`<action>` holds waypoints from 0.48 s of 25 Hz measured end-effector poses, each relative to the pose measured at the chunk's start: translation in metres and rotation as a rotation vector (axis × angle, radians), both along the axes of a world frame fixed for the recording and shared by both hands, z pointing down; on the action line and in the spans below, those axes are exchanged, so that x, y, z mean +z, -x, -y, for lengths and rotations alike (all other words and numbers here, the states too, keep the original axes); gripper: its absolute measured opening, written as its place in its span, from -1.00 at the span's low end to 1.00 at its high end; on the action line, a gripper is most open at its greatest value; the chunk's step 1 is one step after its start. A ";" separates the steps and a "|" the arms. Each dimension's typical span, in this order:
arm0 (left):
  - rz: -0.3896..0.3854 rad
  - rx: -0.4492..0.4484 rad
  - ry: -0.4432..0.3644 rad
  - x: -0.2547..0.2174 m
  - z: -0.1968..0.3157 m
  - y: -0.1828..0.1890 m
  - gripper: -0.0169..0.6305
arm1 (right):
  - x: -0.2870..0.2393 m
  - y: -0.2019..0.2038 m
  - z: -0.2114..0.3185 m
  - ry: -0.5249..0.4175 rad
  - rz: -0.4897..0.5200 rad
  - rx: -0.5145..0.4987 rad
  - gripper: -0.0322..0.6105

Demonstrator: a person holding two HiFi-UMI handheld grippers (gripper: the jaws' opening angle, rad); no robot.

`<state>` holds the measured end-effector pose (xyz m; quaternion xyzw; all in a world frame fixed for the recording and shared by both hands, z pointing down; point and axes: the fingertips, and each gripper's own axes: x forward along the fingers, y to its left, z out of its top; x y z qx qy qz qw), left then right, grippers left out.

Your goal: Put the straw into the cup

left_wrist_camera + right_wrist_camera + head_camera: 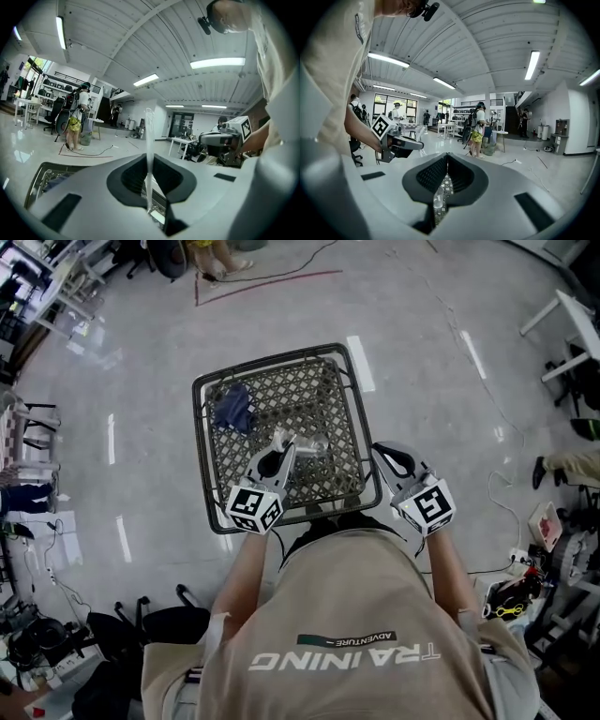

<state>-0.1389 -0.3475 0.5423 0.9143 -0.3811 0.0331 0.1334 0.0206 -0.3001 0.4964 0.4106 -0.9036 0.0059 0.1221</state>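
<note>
A thin clear straw [149, 140] stands upright between the pads of my left gripper [149, 159], which is shut on it. In the head view that left gripper [280, 448] reaches over the near part of a black metal lattice table [202, 465]. A clear plastic cup [315, 444] rests on the lattice just right of its tip. Through the slot under my right gripper [447, 157] the cup [437, 199] shows on the mesh. My right gripper [392, 461] hangs at the table's near right edge, jaws together with nothing between them.
A crumpled blue cloth [232, 407] lies at the table's far left. Grey polished floor surrounds the table, with cables and a red tape line [267, 282] beyond. Desks, chairs and several people [477, 129] stand farther off in the room.
</note>
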 end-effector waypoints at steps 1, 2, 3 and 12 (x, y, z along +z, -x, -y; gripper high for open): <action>0.003 -0.002 0.009 0.004 0.004 0.000 -0.81 | 0.000 -0.001 0.001 0.002 0.002 0.001 -0.84; 0.005 -0.004 0.019 0.007 0.007 -0.001 -0.81 | 0.000 -0.001 0.001 0.005 0.003 0.000 -0.84; 0.007 -0.006 0.027 0.010 0.010 -0.001 -0.81 | 0.000 -0.002 0.001 0.007 0.001 -0.002 -0.84; 0.071 0.014 0.063 0.036 0.029 -0.027 -0.81 | 0.016 -0.030 0.005 0.042 0.030 0.025 -0.84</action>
